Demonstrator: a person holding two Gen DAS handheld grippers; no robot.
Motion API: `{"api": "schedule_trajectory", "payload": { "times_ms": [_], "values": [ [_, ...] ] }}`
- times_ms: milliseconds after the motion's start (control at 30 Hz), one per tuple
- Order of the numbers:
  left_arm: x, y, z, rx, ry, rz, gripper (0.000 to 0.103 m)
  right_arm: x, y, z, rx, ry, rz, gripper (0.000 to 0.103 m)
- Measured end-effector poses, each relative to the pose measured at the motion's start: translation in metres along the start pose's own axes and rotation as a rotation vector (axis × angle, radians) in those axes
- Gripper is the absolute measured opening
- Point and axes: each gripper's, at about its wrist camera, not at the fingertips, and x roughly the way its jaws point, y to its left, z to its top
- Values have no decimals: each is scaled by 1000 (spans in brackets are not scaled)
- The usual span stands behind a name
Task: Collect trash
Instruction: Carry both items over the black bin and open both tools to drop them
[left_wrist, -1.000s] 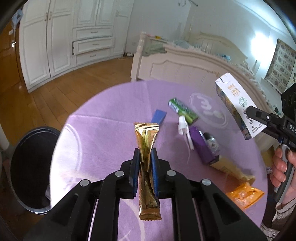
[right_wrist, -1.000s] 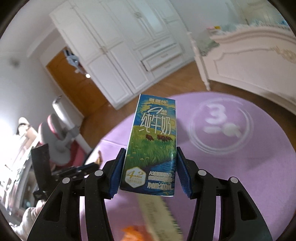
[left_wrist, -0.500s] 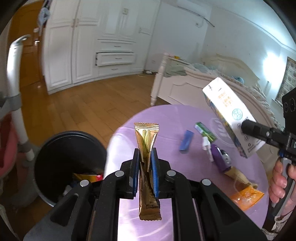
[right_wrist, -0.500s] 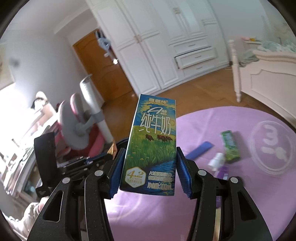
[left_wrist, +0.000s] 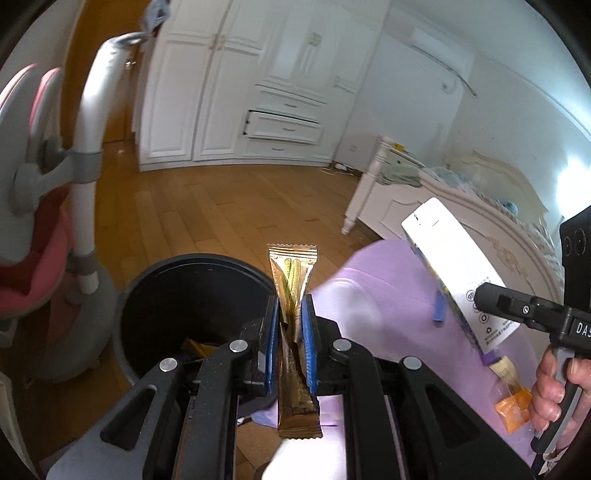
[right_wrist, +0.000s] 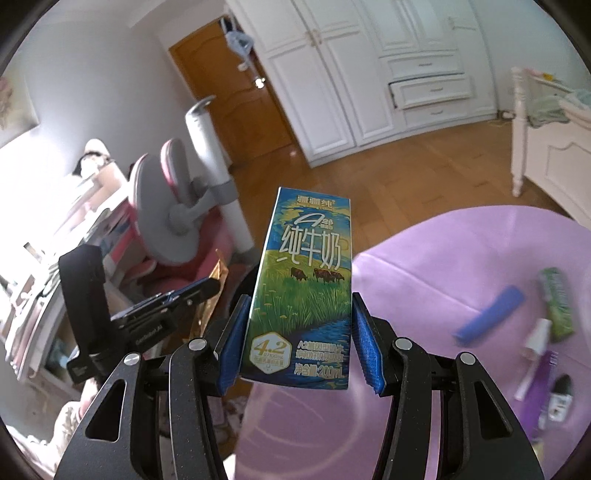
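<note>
Gold sachet (left_wrist: 293, 295) pinched upright in left gripper (left_wrist: 290, 343), held at rim of black bin (left_wrist: 155, 295) (trash visible inside). Milk carton (right_wrist: 306, 291) clamped in right gripper (right_wrist: 301, 343) above purple table (right_wrist: 443, 266).

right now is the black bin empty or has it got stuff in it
Not empty. In the left wrist view the black bin shows a gold wrapper piece near its bottom; the rest of its inside is too dark to tell.

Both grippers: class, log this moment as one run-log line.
left gripper: shut on gold sachet, near black bin | right gripper: shut on milk carton | purple table: trash remains
</note>
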Motion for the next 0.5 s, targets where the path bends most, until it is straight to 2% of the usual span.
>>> {"api": "schedule_trajectory", "payload": {
  "times_ms": [300, 500],
  "values": [
    [4, 54, 1, -81, 0, 41, 14, 73, 29, 21, -6, 85, 54, 53],
    [14, 75, 4, -109, 12, 46, 14, 110, 36, 29, -4, 131, 68, 53]
  ]
}}
